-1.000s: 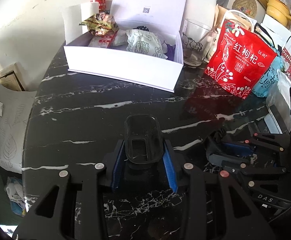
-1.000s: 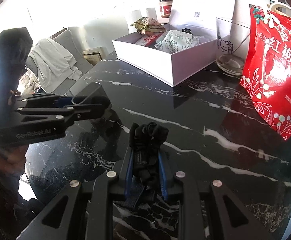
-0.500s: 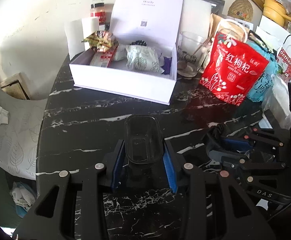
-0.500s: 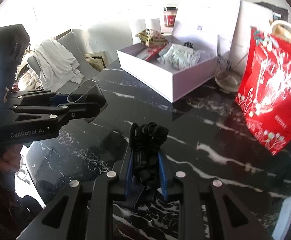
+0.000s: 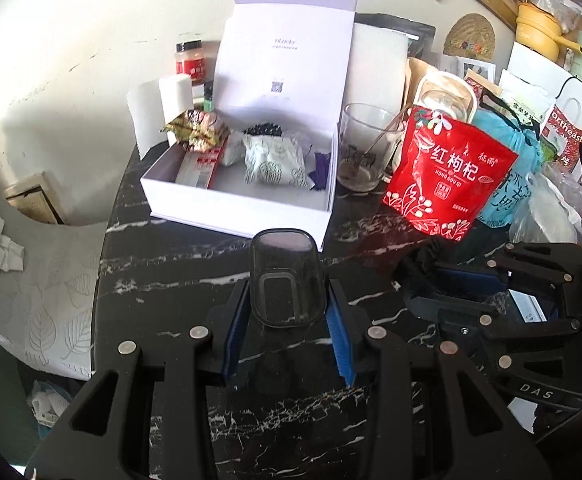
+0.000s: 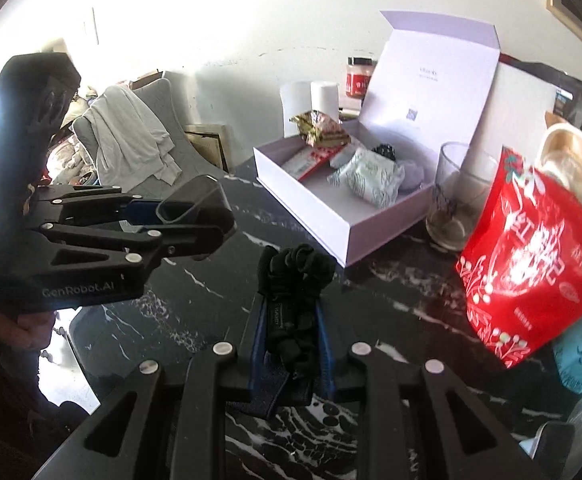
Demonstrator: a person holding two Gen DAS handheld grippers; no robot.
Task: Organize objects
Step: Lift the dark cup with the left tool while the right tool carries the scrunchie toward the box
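Note:
My left gripper (image 5: 287,316) is shut on a smoky, translucent plastic case (image 5: 285,280), held above the black marble table (image 5: 195,264). The same gripper and case (image 6: 195,208) show at the left of the right wrist view. My right gripper (image 6: 291,320) is shut on a bundle of black strap or cord (image 6: 295,276), which also shows at the right of the left wrist view as a black bundle (image 5: 423,260). An open white box (image 5: 235,208) with its lid up stands at the back of the table, holding snack packets (image 5: 275,160) and a red-and-white packet (image 5: 201,164).
A glass with a spoon (image 5: 365,148), a red pouch (image 5: 447,176), a blue bag (image 5: 511,184) and more bags crowd the table's right side. Paper rolls (image 5: 171,100) and a jar (image 5: 190,60) stand behind the box. A chair with cloth (image 6: 131,140) stands to the left.
Both grippers have risen above the table with their loads still held; the box and bags now look farther away and lower in view.

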